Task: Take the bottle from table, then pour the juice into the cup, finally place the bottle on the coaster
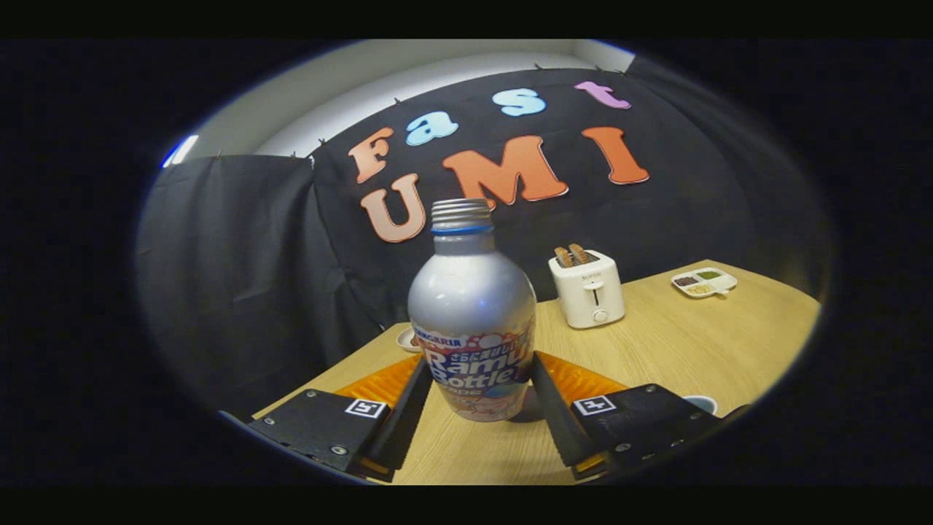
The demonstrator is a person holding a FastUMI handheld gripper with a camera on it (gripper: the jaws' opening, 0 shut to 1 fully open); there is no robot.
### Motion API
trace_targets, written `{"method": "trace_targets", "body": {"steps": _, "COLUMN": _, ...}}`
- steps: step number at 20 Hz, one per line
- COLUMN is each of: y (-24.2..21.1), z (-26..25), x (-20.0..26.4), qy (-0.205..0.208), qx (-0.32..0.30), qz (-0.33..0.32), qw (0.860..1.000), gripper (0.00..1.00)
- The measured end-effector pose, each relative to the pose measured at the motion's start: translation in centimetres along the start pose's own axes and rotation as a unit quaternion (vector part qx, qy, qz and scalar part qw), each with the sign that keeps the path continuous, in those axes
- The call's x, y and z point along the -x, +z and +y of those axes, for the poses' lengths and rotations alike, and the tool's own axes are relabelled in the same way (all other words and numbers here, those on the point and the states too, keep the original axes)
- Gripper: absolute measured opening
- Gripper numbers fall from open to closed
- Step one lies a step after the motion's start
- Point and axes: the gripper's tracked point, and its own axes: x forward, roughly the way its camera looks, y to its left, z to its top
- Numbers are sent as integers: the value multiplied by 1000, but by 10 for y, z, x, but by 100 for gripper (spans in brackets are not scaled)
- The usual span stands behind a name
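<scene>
A: Where is the bottle [472, 310] right now?

B: It stands upright on the wooden table [678, 350], right between the two fingers of the gripper [477, 375]. It is silver with a printed label low on its body and a threaded neck with no cap.

A: Are the fingers clenched on it?

B: Each finger lies against a side of the bottle at label height, one left and one right. They look to be grasping it, and the base seems to sit on the table surface.

A: What else is near the bottle?

B: Beyond the bottle and to its right stands a white toaster [587, 289] with two slices of toast [572, 254] sticking out of the top. Farther right of the bottle, well apart from it, lies a small white divided dish [704, 281] with bits of food in its compartments. Just behind the bottle on its left side, a small white saucer [408, 340] peeks out. To the bottle's right, close by the right finger's housing, the rim of a cup [701, 402] shows.
</scene>
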Motion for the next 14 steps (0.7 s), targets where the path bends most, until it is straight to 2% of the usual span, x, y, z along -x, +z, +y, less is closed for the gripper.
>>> {"method": "trace_targets", "body": {"steps": 2, "y": -2, "z": -3, "x": -10, "qy": -6, "qx": 23, "qz": -1, "qw": 1000, "gripper": 78}}
{"method": "trace_targets", "body": {"steps": 14, "y": -47, "z": -20, "x": -59, "qy": -30, "qx": 55, "qz": 34, "qw": 997, "gripper": 78}}
